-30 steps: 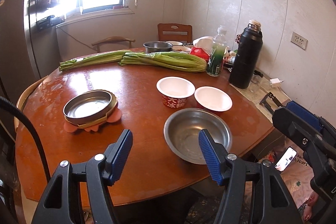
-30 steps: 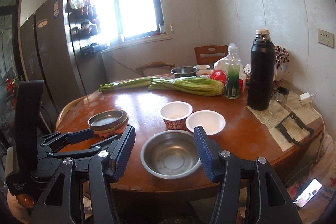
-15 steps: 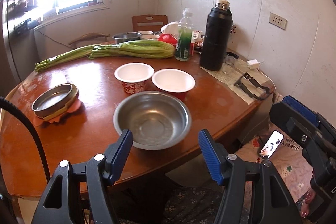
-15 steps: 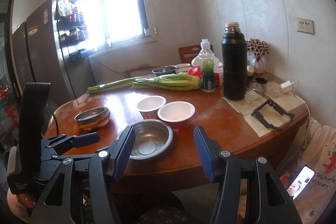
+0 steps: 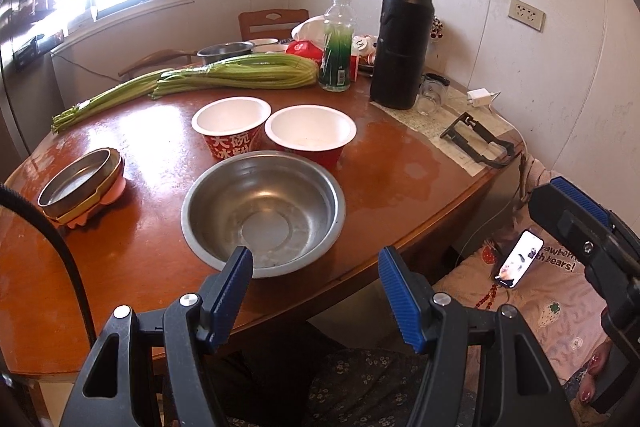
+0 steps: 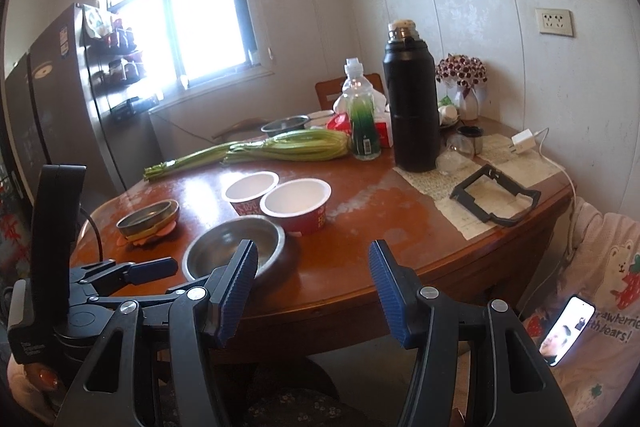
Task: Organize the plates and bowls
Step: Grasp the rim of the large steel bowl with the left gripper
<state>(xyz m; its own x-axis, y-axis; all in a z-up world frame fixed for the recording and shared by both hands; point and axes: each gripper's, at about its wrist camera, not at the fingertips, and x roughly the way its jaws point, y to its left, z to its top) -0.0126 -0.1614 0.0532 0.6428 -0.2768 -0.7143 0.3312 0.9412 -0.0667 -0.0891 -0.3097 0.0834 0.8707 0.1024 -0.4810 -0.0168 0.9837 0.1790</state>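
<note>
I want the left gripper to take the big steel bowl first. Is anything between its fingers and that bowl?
Nothing visible does. The left gripper hangs open at the table's near edge, and the steel bowl lies directly ahead of it, empty. The two paper bowls stand behind the steel bowl, out of the way.

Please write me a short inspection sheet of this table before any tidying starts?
Surface: round wooden table, glossy, pale smears.
Job's things: steel bowl near front edge; two paper bowls behind it; shallow steel dish on pink mat.
Clutter: celery, green bottle, black flask, black frame.
Grippers: left tool and right tool open, empty.
Cables: charger with white lead.
Surroundings: window, fridge, phone.
</note>
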